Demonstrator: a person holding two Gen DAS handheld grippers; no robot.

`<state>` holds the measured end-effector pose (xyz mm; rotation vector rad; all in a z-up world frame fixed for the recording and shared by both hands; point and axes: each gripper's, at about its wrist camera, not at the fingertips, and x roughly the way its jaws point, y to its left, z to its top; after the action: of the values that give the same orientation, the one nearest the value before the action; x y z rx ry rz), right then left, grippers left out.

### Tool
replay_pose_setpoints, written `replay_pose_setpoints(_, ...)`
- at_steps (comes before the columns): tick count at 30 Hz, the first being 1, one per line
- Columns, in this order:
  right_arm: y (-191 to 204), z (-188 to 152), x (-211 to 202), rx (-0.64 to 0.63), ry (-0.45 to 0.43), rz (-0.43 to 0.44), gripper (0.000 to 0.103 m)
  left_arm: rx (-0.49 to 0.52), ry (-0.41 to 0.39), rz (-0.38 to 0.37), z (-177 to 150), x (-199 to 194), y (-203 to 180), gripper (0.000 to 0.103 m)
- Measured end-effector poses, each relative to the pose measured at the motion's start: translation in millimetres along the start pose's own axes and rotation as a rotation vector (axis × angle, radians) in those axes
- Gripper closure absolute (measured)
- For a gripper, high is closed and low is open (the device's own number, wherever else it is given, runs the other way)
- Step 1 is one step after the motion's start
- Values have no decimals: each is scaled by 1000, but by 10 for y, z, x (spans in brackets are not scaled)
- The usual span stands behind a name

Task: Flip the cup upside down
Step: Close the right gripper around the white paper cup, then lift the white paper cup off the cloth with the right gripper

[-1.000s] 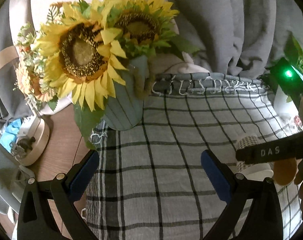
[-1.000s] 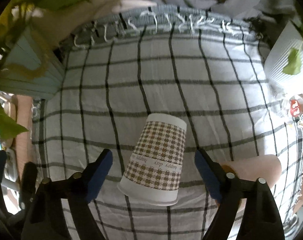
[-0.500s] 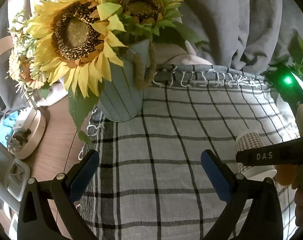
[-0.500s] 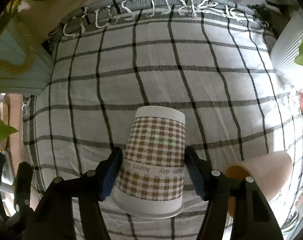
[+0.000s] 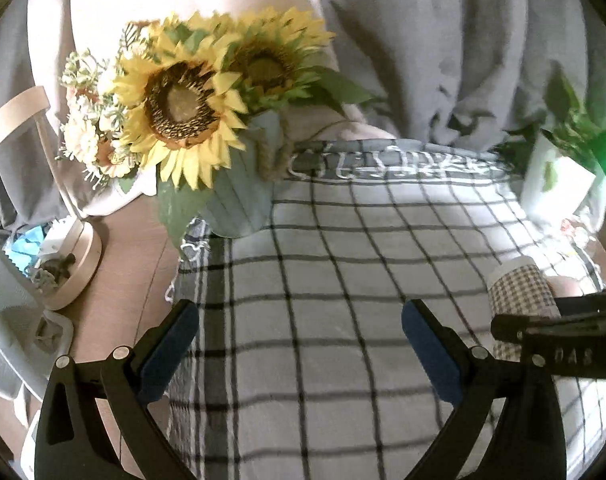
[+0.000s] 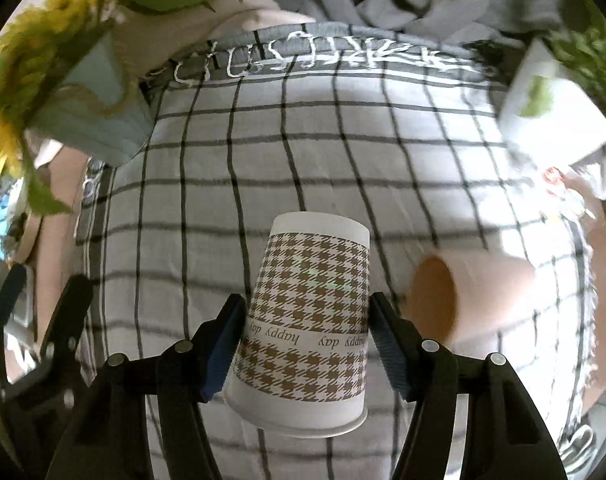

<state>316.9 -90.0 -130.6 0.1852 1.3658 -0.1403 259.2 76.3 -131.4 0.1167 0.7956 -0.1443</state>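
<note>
**Right tool clamps the patterned cup, rim toward the camera**

The right tool [image 6: 305, 348] is closed on the cup [image 6: 307, 328], its blue-padded fingers [image 6: 227, 344] pressing opposite sides of the lower wall, near the "happy day" band. The cup tapers away from the lens: the wide rolled rim is nearest, the narrow base points toward the far end of the cloth [image 6: 343, 152]. Its print reads upside down, so it looks already inverted or close to it; whether the rim rests on the cloth or hangs just above it I cannot tell. Gripping across the side walls, rather than the rim, probably suits a wrist roll, since the round paper wall gives the ribbed pads two flat-ish contact lines without crushing the mouth.

The cup is thin paper, white with a brown houndstooth weave. Just to its right a plain tan cup [image 6: 471, 296] lies on its side, mouth open toward the patterned one, near but not touching.

The left tool [image 5: 301, 344] hangs wide, holding nothing, over the checked cloth, apparently kept out of the way. The cloth is soft and slightly rumpled, with a fringed grey border. At its far left corner stands a ribbed pale-blue vase [image 5: 239, 200] of sunflowers [image 5: 179, 108]; at the far right, a white ribbed pot [image 6: 555, 108] with greenery.
</note>
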Motion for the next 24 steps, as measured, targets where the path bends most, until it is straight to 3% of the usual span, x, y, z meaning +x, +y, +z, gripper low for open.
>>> replay_pose_setpoints(8, -232, -573, -204, -7, 16, -4, 40, -3, 68, -38, -300, -280, -265, 0)
replay_pose_setpoints(15, -299, -809, -50, -95, 77, 46, 40, -33, 133, 46, -569, -349, -375, 0)
replay_pose_setpoints(24, -369, -935, 207, -145, 162, 60, 40, -105, 225, 68, -791, -270, -403, 0)
